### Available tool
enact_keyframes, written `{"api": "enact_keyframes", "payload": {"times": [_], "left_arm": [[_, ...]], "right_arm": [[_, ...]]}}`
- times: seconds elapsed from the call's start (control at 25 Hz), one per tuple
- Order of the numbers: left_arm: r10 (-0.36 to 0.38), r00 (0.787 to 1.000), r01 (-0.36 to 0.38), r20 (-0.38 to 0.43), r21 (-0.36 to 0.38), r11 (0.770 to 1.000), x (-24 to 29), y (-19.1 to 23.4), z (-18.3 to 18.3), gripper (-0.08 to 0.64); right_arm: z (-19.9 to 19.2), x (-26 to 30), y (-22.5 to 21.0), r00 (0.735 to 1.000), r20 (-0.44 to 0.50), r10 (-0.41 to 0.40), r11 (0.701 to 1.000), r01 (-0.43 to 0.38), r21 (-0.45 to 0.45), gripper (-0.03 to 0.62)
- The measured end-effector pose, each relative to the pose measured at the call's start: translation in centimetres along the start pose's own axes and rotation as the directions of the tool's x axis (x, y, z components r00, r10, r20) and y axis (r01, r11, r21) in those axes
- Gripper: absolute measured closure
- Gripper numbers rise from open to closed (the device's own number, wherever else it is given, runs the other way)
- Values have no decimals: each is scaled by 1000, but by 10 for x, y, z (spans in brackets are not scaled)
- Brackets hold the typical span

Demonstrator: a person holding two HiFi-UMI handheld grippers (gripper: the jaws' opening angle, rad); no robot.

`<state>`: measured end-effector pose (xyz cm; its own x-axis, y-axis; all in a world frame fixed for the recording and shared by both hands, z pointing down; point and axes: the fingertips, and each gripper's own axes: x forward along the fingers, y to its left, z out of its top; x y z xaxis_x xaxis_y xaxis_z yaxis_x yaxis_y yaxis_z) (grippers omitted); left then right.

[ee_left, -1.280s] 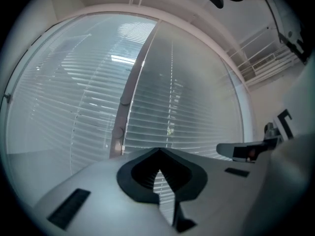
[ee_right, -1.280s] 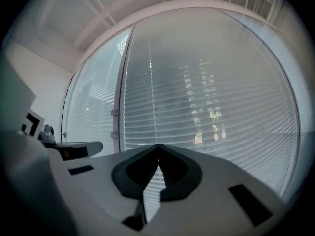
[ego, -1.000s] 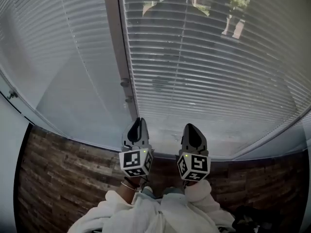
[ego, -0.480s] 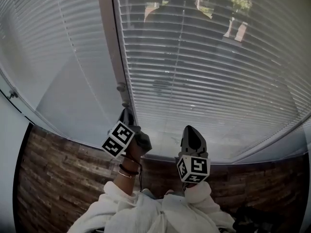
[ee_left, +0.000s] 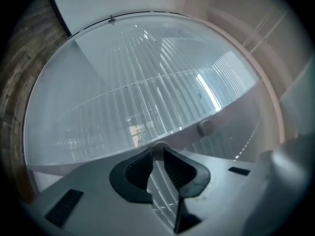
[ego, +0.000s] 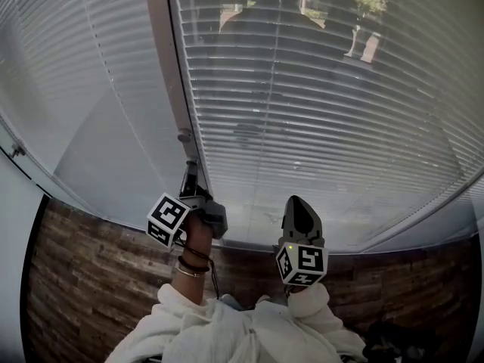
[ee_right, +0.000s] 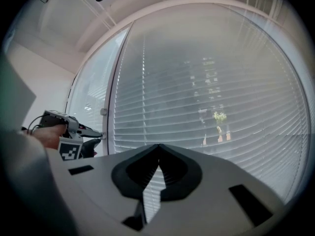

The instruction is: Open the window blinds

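White slatted blinds [ego: 318,127] cover the big right pane, and a second set [ego: 91,89] covers the left pane. On the grey mullion [ego: 170,82] between them sit two small round knobs. The upper knob [ego: 184,135] is free. My left gripper [ego: 189,171] is rolled onto its side and points level at the lower knob [ee_left: 158,148]. Its jaws have just been opening, and the knob sits at the mouth between the tips [ee_left: 158,152]; I cannot tell whether the pads touch it. My right gripper [ego: 296,200] hangs shut and empty before the right blinds [ee_right: 206,107].
A dark wood-plank wall [ego: 91,278] runs under the window's lower frame [ego: 340,246]. White sleeves [ego: 227,331] fill the bottom of the head view. A thin cord [ego: 128,119] hangs over the left blinds. The left gripper [ee_right: 100,134] also shows in the right gripper view.
My left gripper moved up and left to the mullion and rolled, swinging its marker cube out to the left. Its tips now stand at the lower knob. The right gripper stayed put.
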<state>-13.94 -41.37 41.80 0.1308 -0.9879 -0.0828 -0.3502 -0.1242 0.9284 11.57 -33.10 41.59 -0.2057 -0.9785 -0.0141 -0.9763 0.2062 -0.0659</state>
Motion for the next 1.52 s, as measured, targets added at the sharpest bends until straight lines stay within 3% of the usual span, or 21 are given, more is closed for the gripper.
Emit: {"api": "enact_keyframes", "payload": {"times": [0.12, 0.24, 0.48, 0.6, 0.72, 0.84, 0.96, 1.08, 1.16, 1.24, 1.28, 1.32, 1.36, 1.44, 1.52], "left_arm": [[-52, 999, 52, 1, -76, 996, 0, -6, 1, 473], [-55, 998, 55, 2, -100, 993, 0, -7, 2, 459], [2, 999, -14, -53, -216, 976, 3, -5, 5, 449], [11, 996, -31, -86, -232, 972, 3, -7, 4, 440], [27, 995, -53, -100, -259, 964, 5, 1, -1, 370], [6, 996, -29, -87, -261, 965, 9, 1, -1, 370], [-4, 998, -10, -61, -225, 974, 10, 0, 6, 434], [-5, 998, -4, -58, -150, 989, 8, 0, 6, 434], [4, 998, -7, -66, -39, 999, 10, -2, 6, 436], [35, 996, -21, -82, 169, 985, 11, -4, 5, 436], [61, 994, -32, -87, 302, 953, 11, -5, 5, 436], [92, 992, -46, -85, 442, 896, 10, -6, 6, 437], [124, 989, -58, -77, 573, 817, 9, -9, 7, 437], [176, 982, -63, -65, 773, 632, 7, -15, 6, 437], [218, 974, -47, -54, 901, 432, 7, -18, 2, 437]], "right_arm": [[-1, -1, 4, 1000, -3, 5, 1000, -5, -1, 581], [-2, -3, 5, 1000, -5, 5, 1000, -5, -1, 581], [-5, -4, 2, 1000, -18, -6, 1000, 6, 0, 581], [-8, -5, 4, 1000, -21, -3, 1000, 3, 8, 581], [-10, -6, 10, 1000, -24, 13, 1000, -12, 11, 581], [-11, -6, 10, 1000, -23, 17, 1000, -17, 14, 581], [-10, -7, 5, 1000, -17, 9, 1000, -9, 17, 581], [-9, -8, -1, 1000, -13, 0, 1000, 0, 19, 581], [-9, -6, -4, 1000, -12, -4, 1000, 4, 19, 581], [-10, -4, -6, 1000, -15, -6, 1000, 6, 19, 581], [-11, -4, -6, 1000, -17, -7, 1000, 7, 18, 581], [-11, -4, -6, 1000, -19, -6, 1000, 7, 17, 581], [-11, -4, -6, 1000, -20, -6, 1000, 6, 17, 581], [-9, -4, -6, 1000, -22, -5, 1000, 5, 15, 581], [-7, -4, -6, 1000, -24, -4, 1000, 5, 15, 581]]}}
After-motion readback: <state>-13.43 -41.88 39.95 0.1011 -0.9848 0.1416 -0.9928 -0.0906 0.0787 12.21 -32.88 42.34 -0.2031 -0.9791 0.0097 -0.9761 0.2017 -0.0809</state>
